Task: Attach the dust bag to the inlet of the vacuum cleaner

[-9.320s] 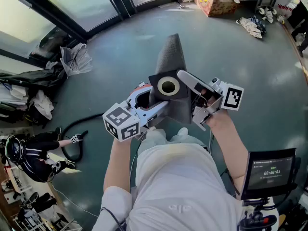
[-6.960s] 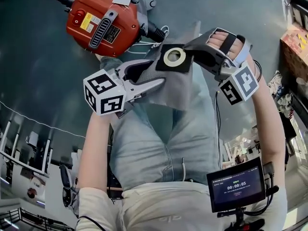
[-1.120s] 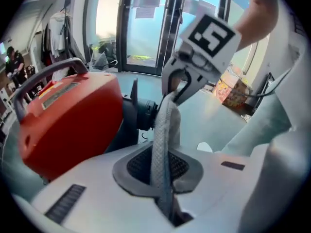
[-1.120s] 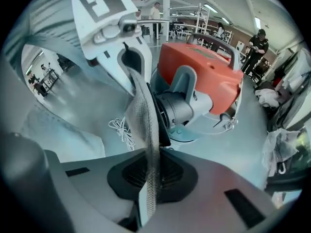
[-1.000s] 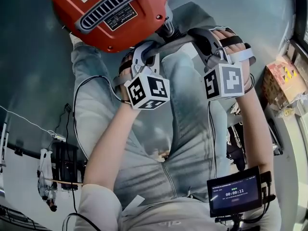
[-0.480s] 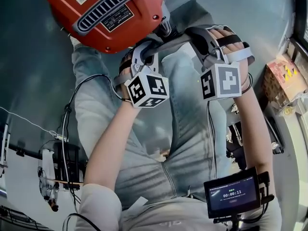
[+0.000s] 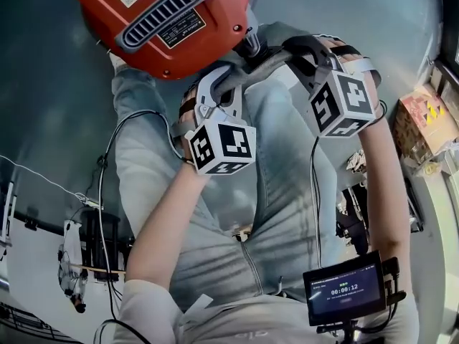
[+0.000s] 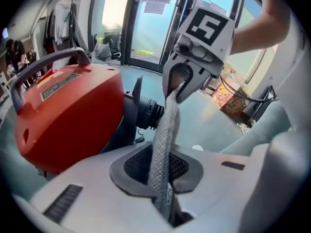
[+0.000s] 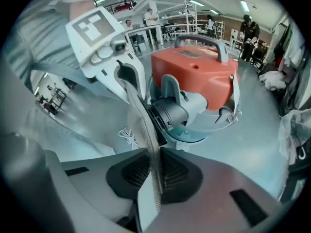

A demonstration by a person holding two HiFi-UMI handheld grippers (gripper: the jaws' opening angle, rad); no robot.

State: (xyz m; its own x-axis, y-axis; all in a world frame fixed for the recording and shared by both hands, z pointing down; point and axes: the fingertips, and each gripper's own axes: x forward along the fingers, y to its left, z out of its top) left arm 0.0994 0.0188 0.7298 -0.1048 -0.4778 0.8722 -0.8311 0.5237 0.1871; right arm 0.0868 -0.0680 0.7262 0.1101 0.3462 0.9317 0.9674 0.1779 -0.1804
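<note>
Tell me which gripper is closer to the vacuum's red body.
Left. The left gripper sits just beside the red body, shut on the dust bag; the right gripper grips the bag beyond the inlet, farther out.

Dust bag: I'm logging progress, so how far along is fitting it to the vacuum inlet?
Done: the dust bag is picked up and held beside the red vacuum cleaner. In hand: the left gripper and right gripper are both shut on its fabric, stretching it just in front of the inlet. Left: seating the bag's opening over the inlet; no view shows that done.
</note>
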